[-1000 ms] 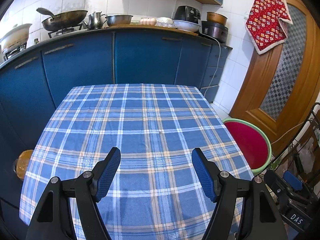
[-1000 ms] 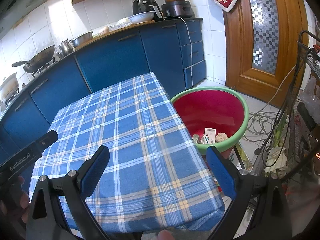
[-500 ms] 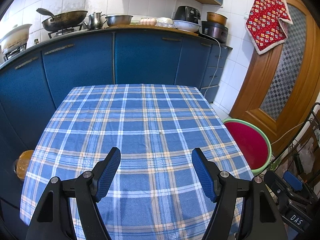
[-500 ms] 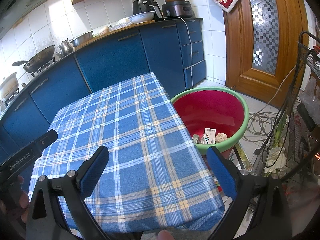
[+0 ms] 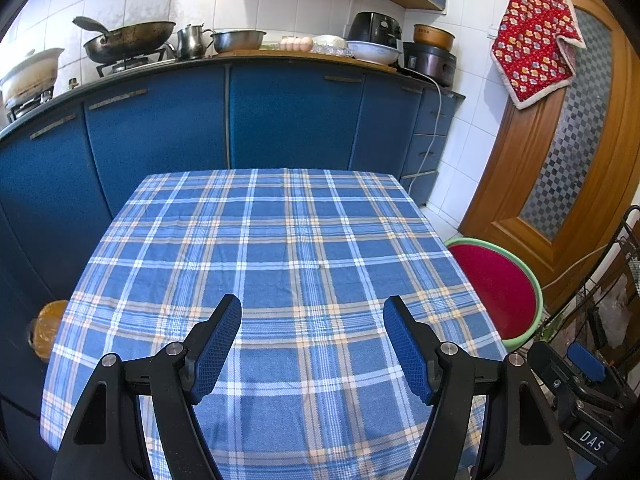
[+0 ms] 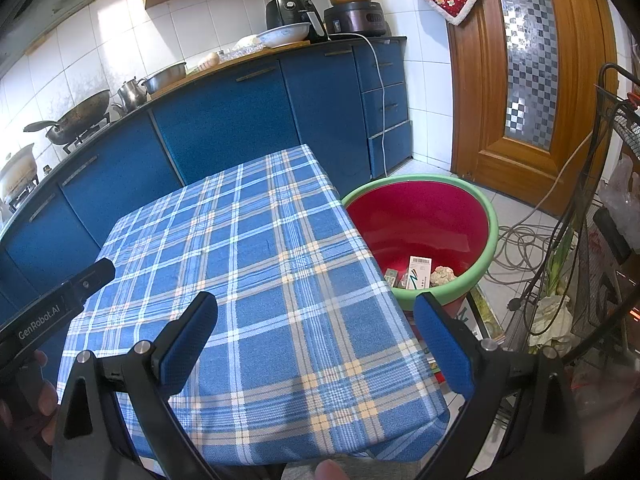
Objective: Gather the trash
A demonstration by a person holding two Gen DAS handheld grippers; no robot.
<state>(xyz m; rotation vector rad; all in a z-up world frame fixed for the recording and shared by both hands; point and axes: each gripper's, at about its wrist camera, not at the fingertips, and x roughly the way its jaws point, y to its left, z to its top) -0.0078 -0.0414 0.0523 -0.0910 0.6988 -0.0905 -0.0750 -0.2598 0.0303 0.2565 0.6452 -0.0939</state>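
A red basin with a green rim (image 6: 420, 216) stands on the floor right of the table; it also shows in the left wrist view (image 5: 496, 284). Inside lie a white carton (image 6: 419, 274), a crumpled wad (image 6: 442, 275) and a small green packet (image 6: 393, 276). My left gripper (image 5: 312, 308) hovers open over the near part of the blue checked tablecloth (image 5: 280, 248), nothing between its blue pads. My right gripper (image 6: 316, 304) is open above the table's right front corner, with the basin just beyond its right finger (image 6: 444, 344). No trash lies on the cloth.
Blue kitchen cabinets (image 5: 200, 120) with a wok (image 5: 128, 40) and pots run behind the table. A wooden door (image 6: 532, 80) stands at the right. Cables (image 6: 520, 240) and a wire rack (image 6: 616, 200) crowd the floor by the basin. An orange object (image 5: 50, 332) sits left of the table.
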